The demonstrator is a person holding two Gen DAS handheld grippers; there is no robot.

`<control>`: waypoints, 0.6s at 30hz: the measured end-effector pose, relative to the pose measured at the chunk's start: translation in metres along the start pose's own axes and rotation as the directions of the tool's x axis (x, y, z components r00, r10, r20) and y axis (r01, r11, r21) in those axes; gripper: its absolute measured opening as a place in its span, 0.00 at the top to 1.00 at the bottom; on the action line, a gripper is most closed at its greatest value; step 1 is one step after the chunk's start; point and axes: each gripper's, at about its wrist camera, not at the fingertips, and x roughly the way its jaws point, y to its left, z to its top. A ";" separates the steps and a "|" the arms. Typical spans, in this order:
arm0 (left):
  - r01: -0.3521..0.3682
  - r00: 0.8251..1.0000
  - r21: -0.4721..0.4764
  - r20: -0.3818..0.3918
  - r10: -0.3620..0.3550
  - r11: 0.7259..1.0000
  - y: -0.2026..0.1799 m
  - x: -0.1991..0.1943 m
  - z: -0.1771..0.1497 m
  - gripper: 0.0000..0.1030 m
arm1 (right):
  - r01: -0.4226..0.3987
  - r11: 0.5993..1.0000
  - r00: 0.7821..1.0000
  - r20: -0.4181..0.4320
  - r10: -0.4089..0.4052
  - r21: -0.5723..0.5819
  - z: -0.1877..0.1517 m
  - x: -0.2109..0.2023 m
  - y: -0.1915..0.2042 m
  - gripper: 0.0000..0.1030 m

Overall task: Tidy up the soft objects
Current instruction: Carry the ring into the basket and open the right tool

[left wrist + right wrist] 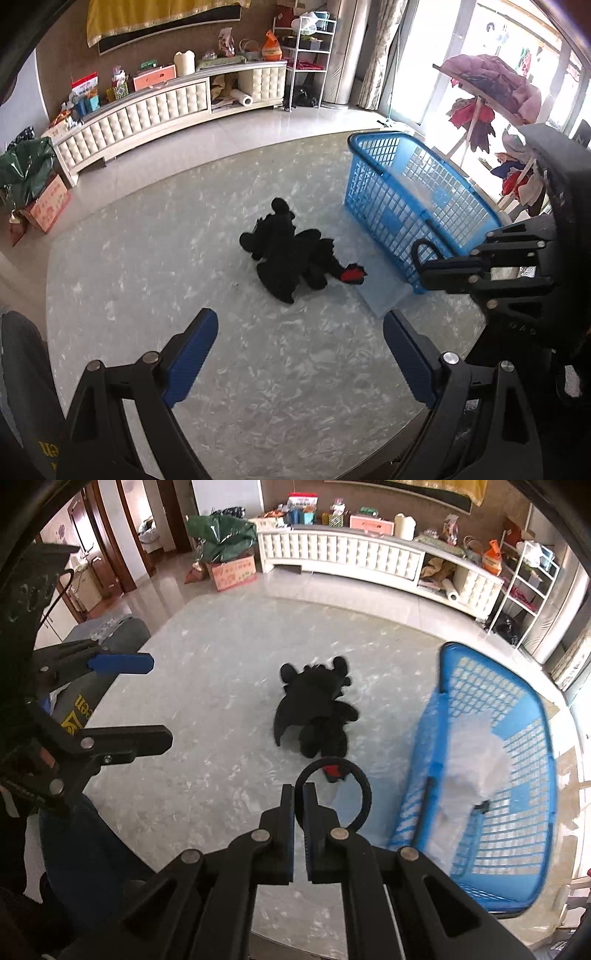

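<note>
A black plush dragon (291, 254) with a red tail tip (352, 275) lies on the round marble table (184, 258); it also shows in the right wrist view (317, 710). A blue plastic basket (410, 192) stands to its right, also in the right wrist view (495, 775), with something white (472, 760) inside. My left gripper (299, 354) is open and empty, short of the plush. My right gripper (299, 794) is shut on a black ring (351, 786), near the basket's near corner. It also shows in the left wrist view (432, 273).
A long white cabinet (159, 107) with clutter on top lines the far wall. A white shelf rack (310, 55) stands to its right. A clothes rack (491, 92) stands behind the basket by the window. A cardboard box (48, 203) sits on the floor at left.
</note>
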 end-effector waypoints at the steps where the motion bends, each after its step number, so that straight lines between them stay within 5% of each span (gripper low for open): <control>1: -0.004 1.000 0.003 -0.001 0.004 1.000 -0.002 0.001 0.002 0.12 | 0.007 1.000 1.000 0.006 -0.007 0.003 0.000 -0.003 -0.004 0.96; 18: 0.017 0.999 0.014 -0.050 -0.016 1.000 -0.018 0.035 0.026 0.12 | 0.090 0.992 0.996 -0.021 -0.088 0.093 -0.019 -0.014 -0.088 0.96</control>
